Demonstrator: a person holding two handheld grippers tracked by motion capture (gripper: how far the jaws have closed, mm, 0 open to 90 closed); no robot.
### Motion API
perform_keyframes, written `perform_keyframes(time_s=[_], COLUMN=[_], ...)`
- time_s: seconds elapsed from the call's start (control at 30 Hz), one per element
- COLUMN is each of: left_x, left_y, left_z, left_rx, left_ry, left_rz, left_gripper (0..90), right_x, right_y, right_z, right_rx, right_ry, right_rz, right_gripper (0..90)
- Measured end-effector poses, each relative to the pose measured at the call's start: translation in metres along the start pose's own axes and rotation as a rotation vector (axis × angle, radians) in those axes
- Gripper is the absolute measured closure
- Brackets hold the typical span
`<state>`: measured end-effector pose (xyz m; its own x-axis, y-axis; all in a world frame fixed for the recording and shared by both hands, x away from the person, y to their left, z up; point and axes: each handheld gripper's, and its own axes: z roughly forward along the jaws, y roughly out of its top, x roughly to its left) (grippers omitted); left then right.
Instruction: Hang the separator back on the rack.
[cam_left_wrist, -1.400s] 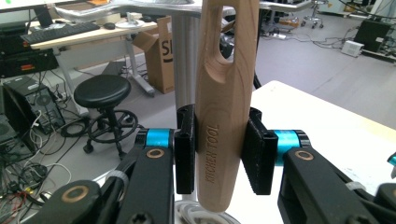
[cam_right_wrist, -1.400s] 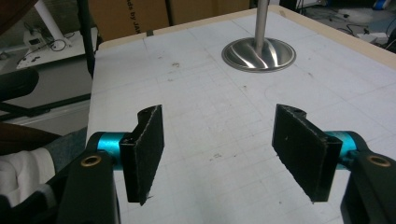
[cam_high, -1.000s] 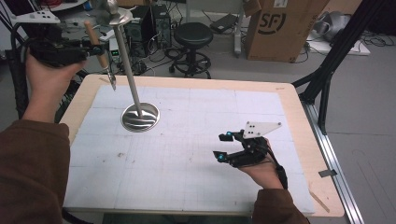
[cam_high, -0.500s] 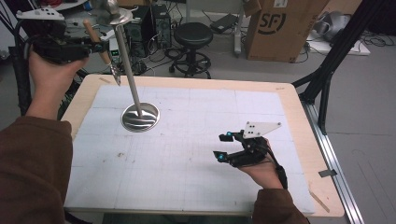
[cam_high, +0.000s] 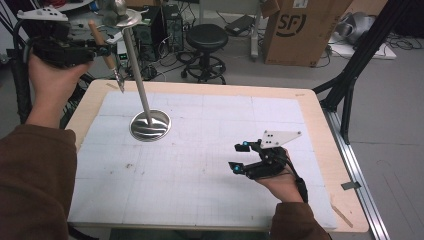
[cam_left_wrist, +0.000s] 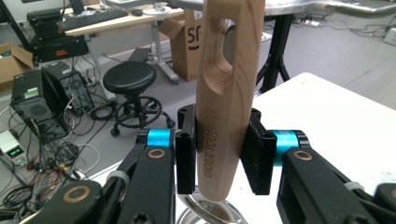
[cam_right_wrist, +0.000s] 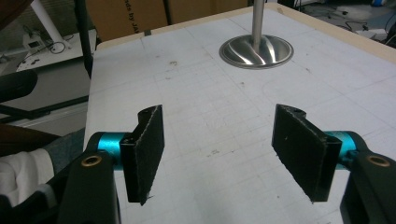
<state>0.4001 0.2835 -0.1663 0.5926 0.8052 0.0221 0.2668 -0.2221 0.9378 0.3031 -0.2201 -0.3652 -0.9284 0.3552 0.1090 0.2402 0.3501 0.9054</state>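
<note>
The left gripper (cam_left_wrist: 218, 154) clamps the wooden handle (cam_left_wrist: 229, 93) between its 2 pads; the tool (cam_high: 106, 57) runs steeply, its thin tip apparently pointing down. The right gripper (cam_right_wrist: 224, 154) rests open.

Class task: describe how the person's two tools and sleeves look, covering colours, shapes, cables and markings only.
Both tools are black. The left tool and right tool each have flat black pads, cyan cylinders behind them and brass-coloured pivot rings. Each carries a pale three-cornered plate dotted with small holes. A black cable trails from the right one. The sleeves are brown.
</note>
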Motion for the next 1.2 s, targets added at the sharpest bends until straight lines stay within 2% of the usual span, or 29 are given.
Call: perform_keyframes(time_s=[0.3,0.47,0.63,0.87,1.07,1.13,1.2], left_x=[-0.0001,-0.0006,-0.0025,0.0002,0.0032,0.0021,0.0013], left_y=[0.0044,0.0050,0.0048,0.0034,0.0028,0.0023,0.0023], left_z=[0.0038,0.0024,0.0053,0.0043,0.0008,0.0029,0.0041], left_rx=[0.008,0.004,0.020,0.035,0.033,0.048,0.041], left_ry=[0.025,0.025,0.028,0.079,0.070,0.076,0.066], left_rz=[-0.011,-0.016,-0.011,-0.017,-0.030,-0.017,-0.022], left_gripper=[69.8,69.8,69.8,70.0,70.1,70.1,70.1], right_x=[-0.0008,-0.0014,-0.0007,-0.0009,-0.0013,-0.0012,-0.0011], right_y=[-0.0005,-0.0011,-0.0014,-0.0017,-0.0021,-0.0020,-0.0019], right_z=[0.0004,-0.0014,-0.0004,-0.0012,-0.0007,-0.0007,-0.0009], right_rx=[0.000,-0.003,0.003,0.002,0.003,0.002,0.001], right_ry=[0.000,0.001,0.003,-0.001,-0.002,0.000,0.001], right_rz=[-0.001,0.001,0.007,0.008,0.010,0.007,0.006], right_gripper=[33.6,33.7,33.6,33.6,33.6,33.6,33.6])
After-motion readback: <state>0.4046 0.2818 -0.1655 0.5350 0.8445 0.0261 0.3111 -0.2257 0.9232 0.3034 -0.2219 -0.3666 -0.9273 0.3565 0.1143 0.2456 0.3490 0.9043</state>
